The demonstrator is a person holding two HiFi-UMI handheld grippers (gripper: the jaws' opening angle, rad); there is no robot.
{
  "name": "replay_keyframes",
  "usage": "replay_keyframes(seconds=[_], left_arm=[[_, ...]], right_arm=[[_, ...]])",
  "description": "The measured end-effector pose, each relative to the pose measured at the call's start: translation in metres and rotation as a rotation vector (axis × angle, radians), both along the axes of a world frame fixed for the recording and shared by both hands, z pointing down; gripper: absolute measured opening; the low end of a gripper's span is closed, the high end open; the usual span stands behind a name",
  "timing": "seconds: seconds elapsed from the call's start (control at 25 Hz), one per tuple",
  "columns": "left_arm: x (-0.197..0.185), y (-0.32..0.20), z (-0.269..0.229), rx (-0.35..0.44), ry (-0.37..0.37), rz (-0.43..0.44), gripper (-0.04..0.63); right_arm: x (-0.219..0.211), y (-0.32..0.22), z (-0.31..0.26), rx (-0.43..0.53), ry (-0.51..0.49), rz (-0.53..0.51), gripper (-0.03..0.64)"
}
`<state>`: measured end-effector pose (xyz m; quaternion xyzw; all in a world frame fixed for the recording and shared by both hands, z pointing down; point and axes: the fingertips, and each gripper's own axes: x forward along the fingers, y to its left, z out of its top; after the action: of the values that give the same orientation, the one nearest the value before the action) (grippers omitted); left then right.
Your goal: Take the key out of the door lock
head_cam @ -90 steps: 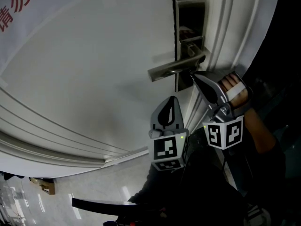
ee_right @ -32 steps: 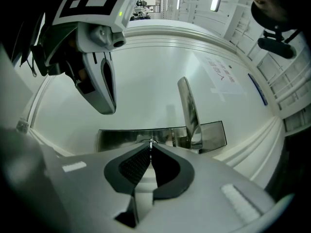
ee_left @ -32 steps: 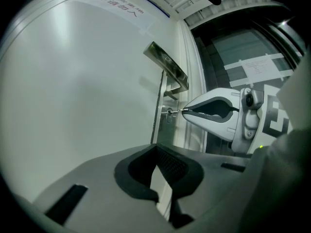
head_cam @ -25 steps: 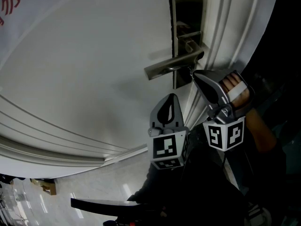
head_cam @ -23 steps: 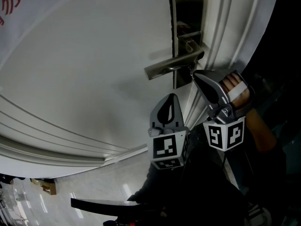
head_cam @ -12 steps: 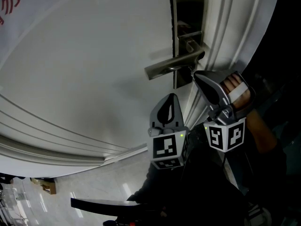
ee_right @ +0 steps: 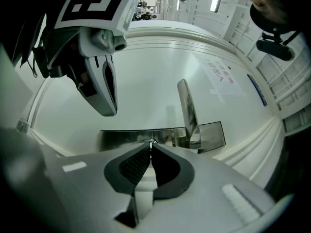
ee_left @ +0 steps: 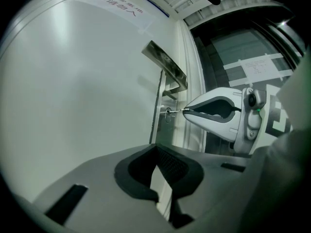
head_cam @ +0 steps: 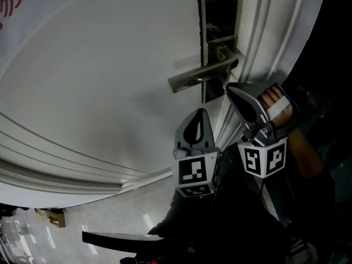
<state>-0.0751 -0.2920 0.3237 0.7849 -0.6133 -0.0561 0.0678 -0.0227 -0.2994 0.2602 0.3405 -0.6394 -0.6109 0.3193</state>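
Right gripper (ee_right: pixel 151 144), jaws pinched on what seems the key (ee_left: pixel 176 111), seated in the lock (ee_left: pixel 167 114) under the handle (head_cam: pixel 198 78): you pull straight out, no twisting; left gripper (ee_left: pixel 157 148) closed, empty.

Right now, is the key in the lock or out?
In. The key bridges the lock and the right gripper, whose closed tips pinch it.

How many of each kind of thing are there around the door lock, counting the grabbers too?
Grippers: 2 (left gripper, right gripper)
Key: 1
Lever handle: 1
Lock plate: 1
Total: 5
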Motion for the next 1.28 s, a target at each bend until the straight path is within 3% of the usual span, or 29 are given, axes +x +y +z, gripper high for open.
replay_keyframes(seconds=[1.28], left_arm=[[0.0007,-0.0009,-0.0001,0.007,0.010,0.004,0.000]], right_arm=[[0.0012,0.0018,0.0017,-0.003,0.008,-0.002,0.012]])
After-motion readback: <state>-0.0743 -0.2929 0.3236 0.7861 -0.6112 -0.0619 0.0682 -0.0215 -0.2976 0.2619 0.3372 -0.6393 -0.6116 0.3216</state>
